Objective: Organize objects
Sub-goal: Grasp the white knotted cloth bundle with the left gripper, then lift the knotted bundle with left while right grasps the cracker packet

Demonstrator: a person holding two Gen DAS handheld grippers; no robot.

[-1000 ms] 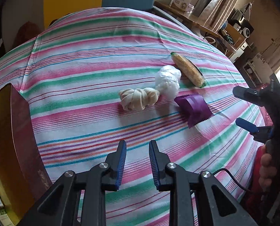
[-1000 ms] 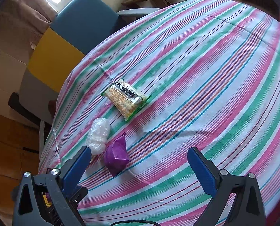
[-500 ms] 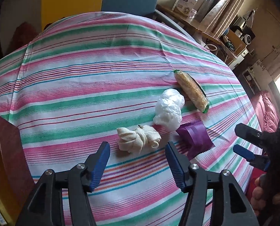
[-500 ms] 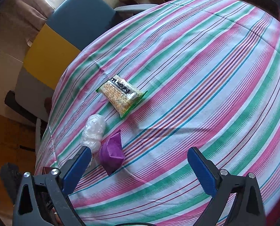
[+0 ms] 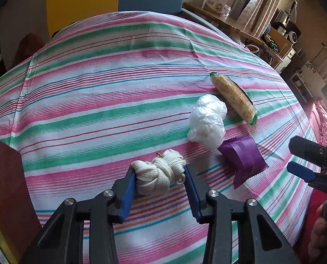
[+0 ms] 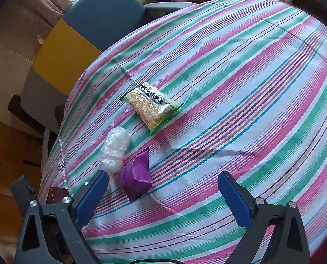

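A bundle of white rope (image 5: 157,172) lies on the striped tablecloth (image 5: 110,110). My left gripper (image 5: 159,177) has its blue pads on both sides of the bundle, touching it. Beyond lie a crumpled clear plastic bag (image 5: 207,118), a purple packet (image 5: 242,158) and a snack packet (image 5: 233,96). My right gripper (image 6: 162,189) is wide open and empty, low over the cloth, with the purple packet (image 6: 137,177), plastic bag (image 6: 115,149) and snack packet (image 6: 151,106) ahead on its left. The right gripper also shows at the right edge of the left wrist view (image 5: 306,165).
A dark red and gold box (image 5: 7,195) stands at the table's left edge; its corner shows in the right wrist view (image 6: 56,194). A blue, yellow and grey chair (image 6: 75,33) stands behind the table. Shelves with clutter (image 5: 280,35) line the far wall.
My left gripper opened, moved forward to the rope bundle, and has closed its pads onto both sides of it. My right gripper has crept slightly closer to the purple packet.
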